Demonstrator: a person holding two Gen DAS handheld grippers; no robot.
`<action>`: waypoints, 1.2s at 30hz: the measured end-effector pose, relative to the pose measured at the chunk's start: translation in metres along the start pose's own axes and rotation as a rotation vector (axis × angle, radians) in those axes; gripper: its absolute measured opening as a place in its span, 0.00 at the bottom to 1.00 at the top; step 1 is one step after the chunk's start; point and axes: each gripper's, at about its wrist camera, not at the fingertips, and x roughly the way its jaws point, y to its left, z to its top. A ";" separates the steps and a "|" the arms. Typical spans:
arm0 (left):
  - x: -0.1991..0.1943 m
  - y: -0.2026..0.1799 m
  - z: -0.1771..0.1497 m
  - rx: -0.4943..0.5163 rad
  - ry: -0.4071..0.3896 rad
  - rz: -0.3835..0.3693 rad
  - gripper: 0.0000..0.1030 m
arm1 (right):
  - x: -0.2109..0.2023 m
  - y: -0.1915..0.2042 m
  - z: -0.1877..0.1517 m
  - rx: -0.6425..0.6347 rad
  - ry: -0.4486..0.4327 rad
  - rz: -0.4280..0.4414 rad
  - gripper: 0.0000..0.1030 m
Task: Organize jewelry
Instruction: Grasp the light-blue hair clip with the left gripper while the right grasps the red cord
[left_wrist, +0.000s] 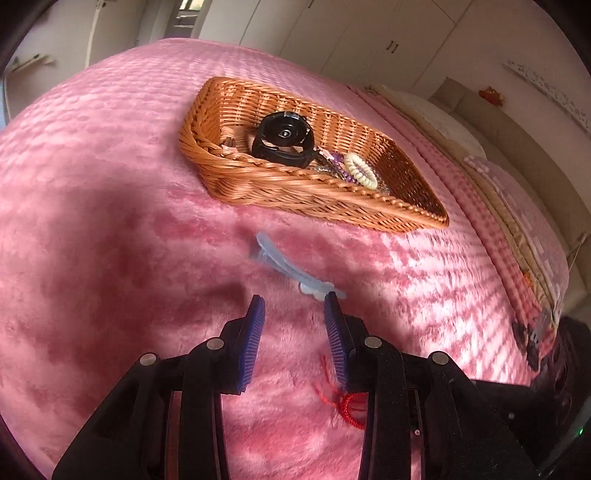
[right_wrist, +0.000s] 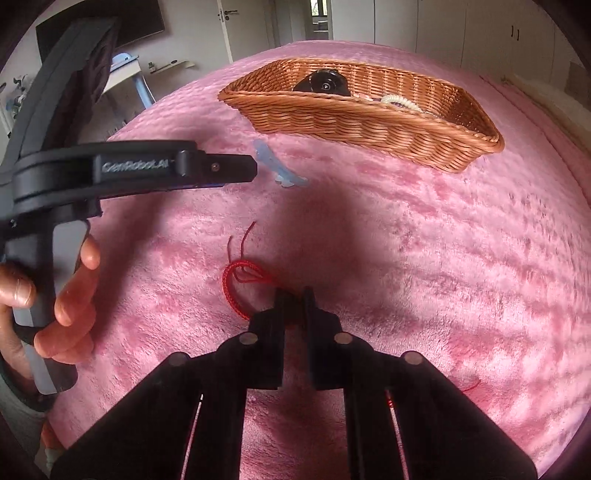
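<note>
On the pink plush blanket (left_wrist: 110, 221) lies a light blue hair clip (left_wrist: 282, 266) with a flower end. My left gripper (left_wrist: 294, 298) stands open just short of it, and its right fingertip (left_wrist: 331, 301) meets the flower end. In the right wrist view the clip (right_wrist: 282, 173) lies off the tip of the left gripper (right_wrist: 252, 168). My right gripper (right_wrist: 295, 293) is shut on a red cord bracelet (right_wrist: 236, 280), whose loop trails out to the left. The same red cord bracelet (left_wrist: 349, 404) shows under the left gripper's right finger.
A wicker basket (left_wrist: 295, 184) (right_wrist: 351, 122) sits beyond the clip and holds a black watch (left_wrist: 284, 134), a purple bead bracelet (left_wrist: 340, 166) and a cream coil hair tie (left_wrist: 360, 170). A person's hand (right_wrist: 70, 295) grips the left gripper's handle. Pillows (left_wrist: 443, 122) lie to the right.
</note>
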 end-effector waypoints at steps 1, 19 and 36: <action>0.006 0.000 0.005 -0.020 0.002 0.006 0.31 | -0.001 -0.006 0.001 0.018 -0.007 -0.006 0.06; 0.039 -0.017 0.021 0.024 0.001 0.018 0.11 | -0.005 -0.056 -0.003 0.158 -0.069 -0.014 0.06; -0.014 0.002 -0.027 0.263 0.116 0.071 0.10 | -0.022 -0.045 -0.022 0.253 -0.033 0.027 0.06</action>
